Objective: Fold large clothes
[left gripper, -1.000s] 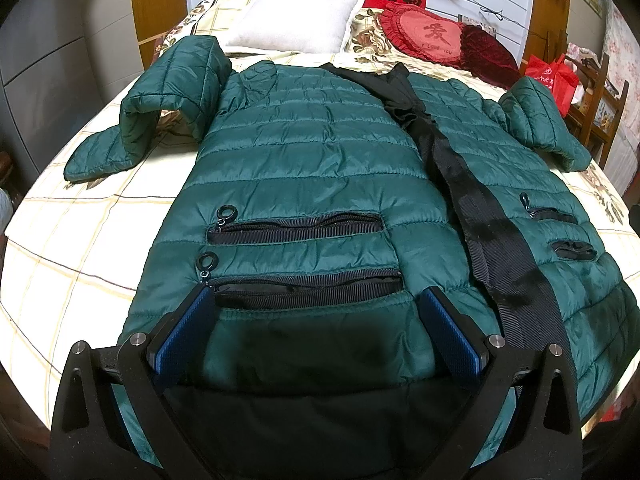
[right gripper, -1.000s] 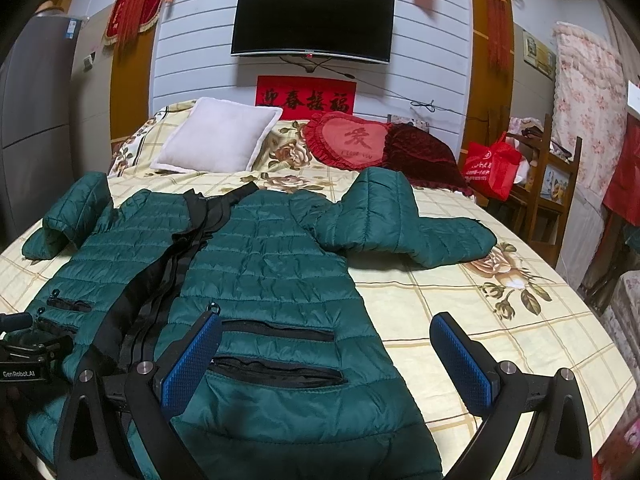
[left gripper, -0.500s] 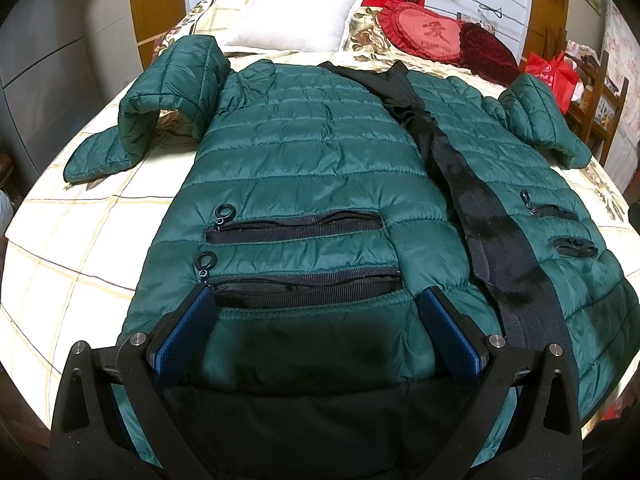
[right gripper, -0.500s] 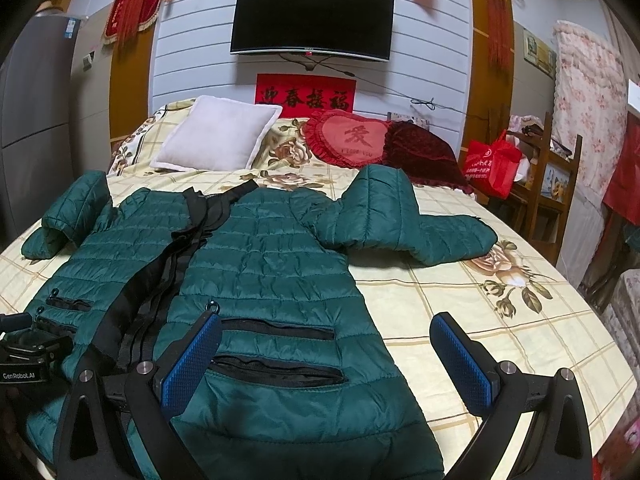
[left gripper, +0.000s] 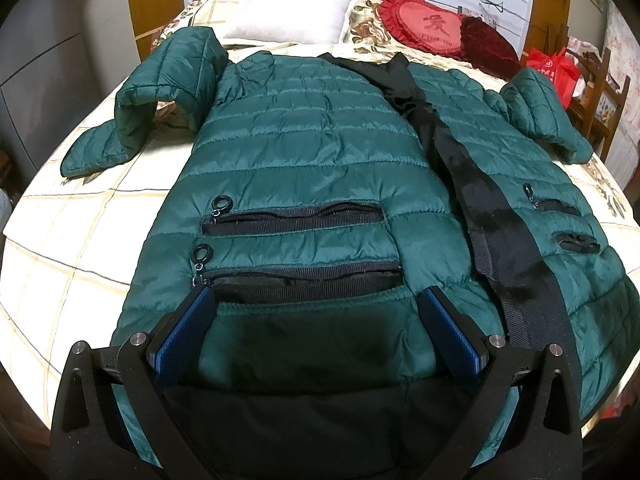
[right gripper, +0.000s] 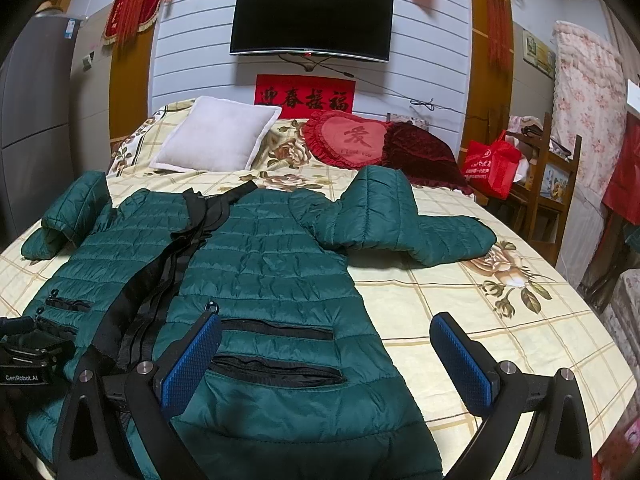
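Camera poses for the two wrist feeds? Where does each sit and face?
Left wrist: low at the hem, facing up the green jacket toward the white pillow; left tool open.
Right wrist: at the jacket's right side, facing the TV; right tool open, other rig at left.
Shared: jacket, pillow, red banner.

Bare bedsheet (right gripper: pixel 500 332) open rt of jacket (right gripper: pixel 272 272); pillows (right gripper: pixel 218 140) block far end.
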A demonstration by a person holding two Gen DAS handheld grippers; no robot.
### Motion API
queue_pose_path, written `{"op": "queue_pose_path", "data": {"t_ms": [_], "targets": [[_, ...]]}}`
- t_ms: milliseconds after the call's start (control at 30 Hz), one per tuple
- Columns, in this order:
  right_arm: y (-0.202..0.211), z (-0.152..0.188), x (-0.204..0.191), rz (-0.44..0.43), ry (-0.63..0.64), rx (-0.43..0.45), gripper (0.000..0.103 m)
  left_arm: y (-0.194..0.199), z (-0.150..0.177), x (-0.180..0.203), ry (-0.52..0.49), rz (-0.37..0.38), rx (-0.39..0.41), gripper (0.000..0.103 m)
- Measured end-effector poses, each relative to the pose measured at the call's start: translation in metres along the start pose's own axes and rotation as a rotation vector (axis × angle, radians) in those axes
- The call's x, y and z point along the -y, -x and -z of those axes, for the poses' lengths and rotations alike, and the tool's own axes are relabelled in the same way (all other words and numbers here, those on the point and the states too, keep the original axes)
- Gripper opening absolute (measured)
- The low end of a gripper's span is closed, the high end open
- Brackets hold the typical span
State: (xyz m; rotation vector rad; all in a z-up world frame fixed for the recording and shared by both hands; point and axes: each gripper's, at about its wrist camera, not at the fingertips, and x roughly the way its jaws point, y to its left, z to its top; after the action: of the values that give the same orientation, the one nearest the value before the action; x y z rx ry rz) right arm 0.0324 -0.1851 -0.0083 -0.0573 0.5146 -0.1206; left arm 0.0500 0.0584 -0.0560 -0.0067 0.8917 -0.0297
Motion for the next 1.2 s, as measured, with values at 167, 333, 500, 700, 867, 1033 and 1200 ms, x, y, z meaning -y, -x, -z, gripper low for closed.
{"op": "queue_pose_path", "data": {"t_ms": [167,333,500,700,867,1033,1200], "targets": [[0.0,0.0,-0.0001,0.0,0.0,0.0,0.103,-0.0007,-0.0016,-0.0004,0.004,-0.004,-0.002,0.103],[-0.0001,0.0002,-0.0005,0.0,0.001,0.001,0.103,-0.0008,-0.0021,-0.0011,0.009,0.003,-0.003,0.103],[-0.0001,0.0001,-0.0003,0.001,0.0,-0.001,0.103,-0.0007,-0.0018,0.0011,-0.004,0.002,-0.005,0.103],[0.0,0.0002,0.0,0.0,0.001,0.0,0.103,-0.0016,-0.0018,0.0003,0.003,0.001,-0.013,0.103],[-0.0001,0.0002,0.0001,0.0,0.0,0.0,0.103,-0.0033,-0.0024,-0.0018,0.012,-0.003,-0.016,0.103],[-0.0001,0.0004,-0.0003,0.0,0.001,-0.001,0.103,-0.0031,-0.0019,-0.0008,0.005,0.006,-0.017,0.103],[-0.0001,0.0002,0.0002,0.0,-0.001,0.0,0.103,-0.0031,-0.0015,0.0006,0.001,0.003,-0.016,0.103]]}}
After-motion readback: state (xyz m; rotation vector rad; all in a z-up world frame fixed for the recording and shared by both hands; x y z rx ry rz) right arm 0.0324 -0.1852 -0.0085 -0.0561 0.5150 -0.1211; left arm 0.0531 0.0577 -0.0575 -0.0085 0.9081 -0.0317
